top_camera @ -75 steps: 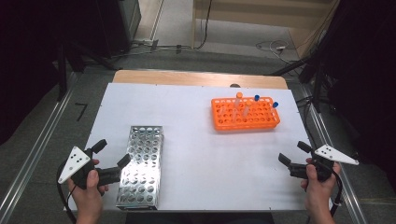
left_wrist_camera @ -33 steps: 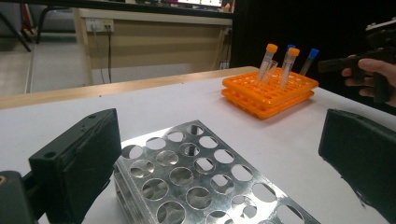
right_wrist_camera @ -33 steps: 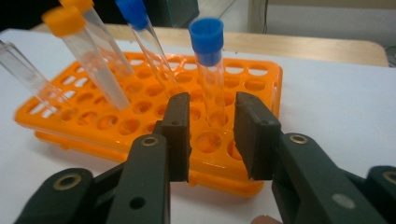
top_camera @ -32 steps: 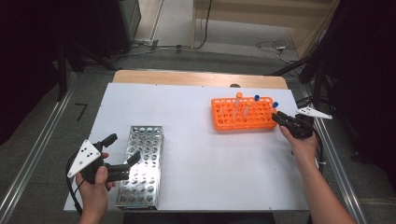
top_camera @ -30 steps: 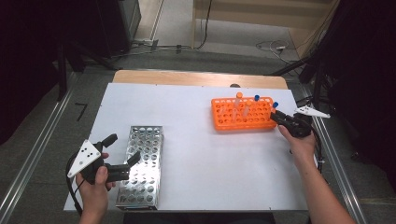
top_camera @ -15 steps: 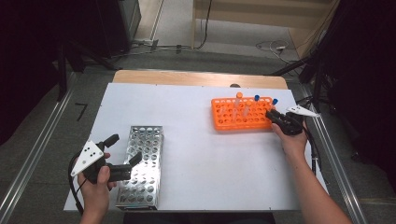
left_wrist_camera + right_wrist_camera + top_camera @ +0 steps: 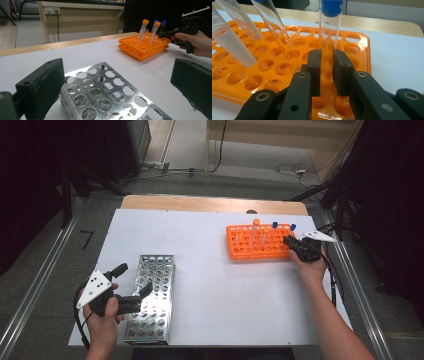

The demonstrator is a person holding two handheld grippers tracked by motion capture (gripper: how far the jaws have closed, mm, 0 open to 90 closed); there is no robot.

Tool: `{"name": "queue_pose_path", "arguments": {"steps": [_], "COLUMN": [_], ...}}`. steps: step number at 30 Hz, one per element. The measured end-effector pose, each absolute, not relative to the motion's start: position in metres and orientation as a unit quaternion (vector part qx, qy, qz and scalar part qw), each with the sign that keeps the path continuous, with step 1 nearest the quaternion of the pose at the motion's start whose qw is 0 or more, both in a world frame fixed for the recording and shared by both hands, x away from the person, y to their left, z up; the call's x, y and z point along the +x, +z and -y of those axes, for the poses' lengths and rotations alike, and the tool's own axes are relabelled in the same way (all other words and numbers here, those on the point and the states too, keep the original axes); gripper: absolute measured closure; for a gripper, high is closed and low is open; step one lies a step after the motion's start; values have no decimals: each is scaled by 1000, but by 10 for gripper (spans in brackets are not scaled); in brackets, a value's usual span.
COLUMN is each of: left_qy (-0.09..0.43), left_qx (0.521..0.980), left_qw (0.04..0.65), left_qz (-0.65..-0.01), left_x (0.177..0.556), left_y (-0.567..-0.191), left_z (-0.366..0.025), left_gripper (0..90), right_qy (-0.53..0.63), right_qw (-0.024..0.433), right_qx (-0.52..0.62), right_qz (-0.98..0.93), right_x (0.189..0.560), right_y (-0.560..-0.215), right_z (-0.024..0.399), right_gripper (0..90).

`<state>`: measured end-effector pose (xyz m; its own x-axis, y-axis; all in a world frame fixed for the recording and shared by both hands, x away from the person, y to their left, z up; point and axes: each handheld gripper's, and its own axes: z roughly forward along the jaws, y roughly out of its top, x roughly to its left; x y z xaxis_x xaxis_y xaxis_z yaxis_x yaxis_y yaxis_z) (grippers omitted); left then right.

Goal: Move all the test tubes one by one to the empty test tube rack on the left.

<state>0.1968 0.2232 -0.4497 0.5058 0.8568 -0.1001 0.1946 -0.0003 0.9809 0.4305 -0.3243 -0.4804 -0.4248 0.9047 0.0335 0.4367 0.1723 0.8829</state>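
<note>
Fingers of right gripper have just been closing and are clamped on blue-capped tube, upright in orange rack at desk's far right. Left gripper is held spread over metal rack, nothing grasped.

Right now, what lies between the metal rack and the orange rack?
Nothing: in the high view, bare white table separates the metal rack from the orange rack.

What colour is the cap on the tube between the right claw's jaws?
Blue. The cap on the tube shows best in the right gripper view.
</note>
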Motion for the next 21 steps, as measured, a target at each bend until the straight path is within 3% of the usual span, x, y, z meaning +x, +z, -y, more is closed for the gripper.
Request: {"name": "queue_pose_path", "arguments": {"steps": [8,21], "left_qy": [298,252], "left_qx": [654,679], "left_qw": [577,592], "left_qz": [-388,-354], "left_x": [194,204], "left_y": [-430,-403], "left_z": [-216,-187], "left_gripper": [0,0], "right_qy": [469,485], "right_qw": [276,231], "right_qx": [461,409], "right_qz": [-701,-738], "right_x": [417,362], "right_y": [-459,-427], "right_z": [328,303], "right_gripper": [753,753]}}
